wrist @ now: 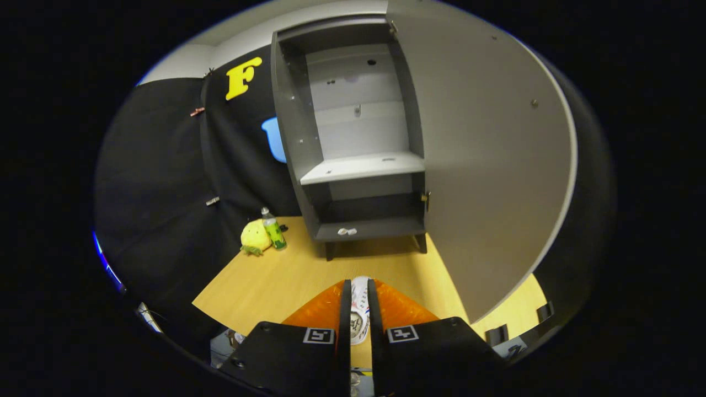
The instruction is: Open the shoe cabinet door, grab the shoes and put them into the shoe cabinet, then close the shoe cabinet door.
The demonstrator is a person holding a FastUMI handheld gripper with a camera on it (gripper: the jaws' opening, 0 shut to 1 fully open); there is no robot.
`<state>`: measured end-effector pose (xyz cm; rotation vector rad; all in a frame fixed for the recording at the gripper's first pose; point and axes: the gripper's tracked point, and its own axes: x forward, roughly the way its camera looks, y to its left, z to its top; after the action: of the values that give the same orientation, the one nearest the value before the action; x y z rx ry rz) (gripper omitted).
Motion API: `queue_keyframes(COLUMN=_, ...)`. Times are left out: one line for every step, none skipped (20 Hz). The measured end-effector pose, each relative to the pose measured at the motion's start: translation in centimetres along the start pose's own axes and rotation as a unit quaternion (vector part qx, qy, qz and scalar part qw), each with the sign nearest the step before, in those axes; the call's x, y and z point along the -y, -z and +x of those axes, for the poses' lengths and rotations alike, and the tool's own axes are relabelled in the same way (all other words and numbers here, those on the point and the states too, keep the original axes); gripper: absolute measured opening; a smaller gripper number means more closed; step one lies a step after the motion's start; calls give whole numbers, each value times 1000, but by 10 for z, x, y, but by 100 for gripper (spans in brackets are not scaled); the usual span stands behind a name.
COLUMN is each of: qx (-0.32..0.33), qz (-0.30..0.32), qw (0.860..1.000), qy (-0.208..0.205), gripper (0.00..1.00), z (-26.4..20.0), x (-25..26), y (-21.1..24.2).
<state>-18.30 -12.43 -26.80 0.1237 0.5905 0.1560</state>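
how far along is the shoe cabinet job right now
Done: the door of the cabinet stands wide open. In hand: the gripper is shut on a shoe, held between its fingers short of the cabinet. Left: set the shoe inside, where the shelf looks free, then close the door.
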Motion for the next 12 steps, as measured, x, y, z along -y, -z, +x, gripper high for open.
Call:
queue_keyframes(qx=-18, qz=7, qw=1000, qy=1, gripper=20, z=15, x=-4, y=17)
queue_keyframes(qx=-37, qz=12, qw=999, qy=3, gripper=20, z=31, x=-8, y=35)
queue_keyframes(qx=-52, qz=14, qw=999, qy=2, gripper=20, z=42, x=-11, y=52)
queue_keyframes(qx=-66, qz=12, qw=998, qy=1, gripper=20, z=53, x=-16, y=68)
queue_keyframes(qx=-78, qz=9, qw=997, qy=-1, gripper=20, z=63, x=-22, y=82)
queue_keyframes(qx=-90, qz=6, qw=996, qy=1, gripper=20, z=74, x=-27, y=96)
queue_keyframes(qx=-103, qz=6, qw=995, qy=5, gripper=20, z=86, x=-29, y=109)
queue_keyframes(qx=-114, qz=11, qw=993, qy=13, gripper=20, z=95, x=-27, y=121)
queue_keyframes(qx=-124, qz=20, qw=992, qy=23, gripper=20, z=104, x=-25, y=133)
queue_keyframes(qx=-132, qz=29, qw=990, qy=32, gripper=20, z=113, x=-21, y=144)
queue_keyframes(qx=-141, qz=35, qw=988, qy=41, gripper=20, z=123, x=-18, y=157)
queue_keyframes(qx=-151, qz=35, qw=987, qy=51, gripper=20, z=133, x=-15, y=167)
